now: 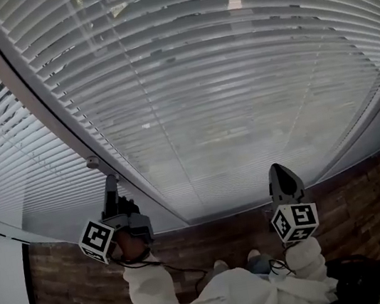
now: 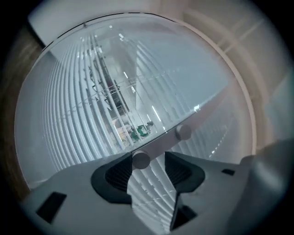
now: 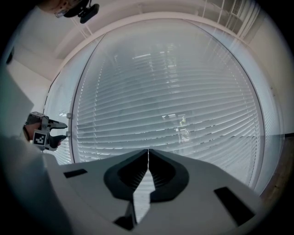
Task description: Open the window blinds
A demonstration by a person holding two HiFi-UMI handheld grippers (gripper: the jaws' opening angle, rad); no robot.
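Note:
White slatted blinds [image 1: 237, 89] fill the big window ahead, with bits of the outdoors showing between some slats [image 2: 133, 131]. My left gripper [image 1: 111, 186] points at the grey window post, just below a small round knob [image 1: 92, 162]. In the left gripper view its jaws [image 2: 149, 158] stand open; one knob [image 2: 140, 160] sits between them against the left pad, apart from the right pad, and a second knob [image 2: 183, 132] lies beyond. My right gripper [image 1: 283, 175] is shut and empty [image 3: 148, 151], aimed at the blinds [image 3: 170, 105].
The grey post [image 1: 46, 114] divides this blind from a second blind [image 1: 1, 143] on the left. A dark brick sill [image 1: 371, 197] runs below the window. A white wall panel [image 1: 6, 301] stands at the far left. The left gripper [image 3: 46, 133] shows small at the post.

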